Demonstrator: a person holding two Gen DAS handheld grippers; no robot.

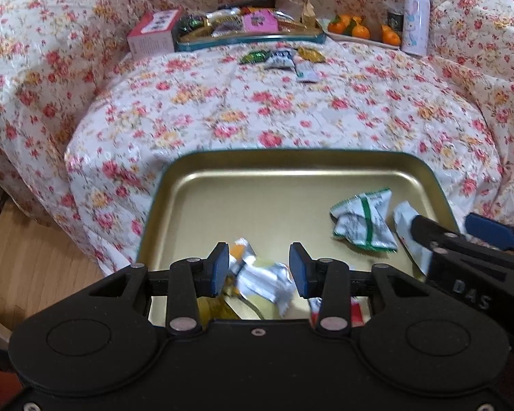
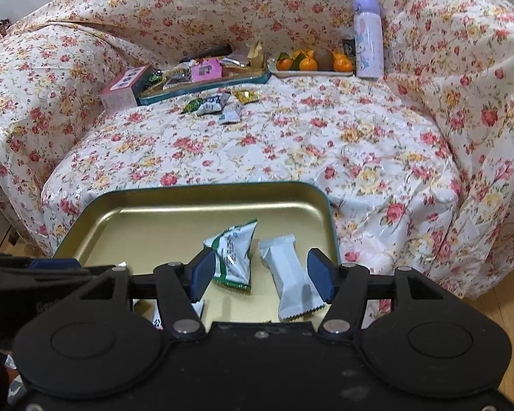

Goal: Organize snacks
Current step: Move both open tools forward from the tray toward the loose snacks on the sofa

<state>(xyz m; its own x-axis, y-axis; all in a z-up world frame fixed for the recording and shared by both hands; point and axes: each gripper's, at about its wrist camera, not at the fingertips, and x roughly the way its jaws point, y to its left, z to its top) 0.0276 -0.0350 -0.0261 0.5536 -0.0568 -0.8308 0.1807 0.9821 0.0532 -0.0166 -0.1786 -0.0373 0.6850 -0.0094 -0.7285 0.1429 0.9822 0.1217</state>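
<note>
Ahead of me a floral cloth (image 2: pixel 291 144) covers everything, bunched into a mound at the right. At the far side stands a lilac bottle (image 2: pixel 369 37) with a cartoon rabbit on it, upright, just beside a white plate (image 2: pixel 311 73) of oranges (image 2: pixel 307 64). A dark jar (image 1: pixel 395 19) stands behind the plate, next to the bottle. Among the oranges sits one brownish fruit (image 2: pixel 323 58); I cannot tell what kind. Wooden floor (image 1: pixel 27 267) shows at my lower left, and again at the lower right in the right view.
</note>
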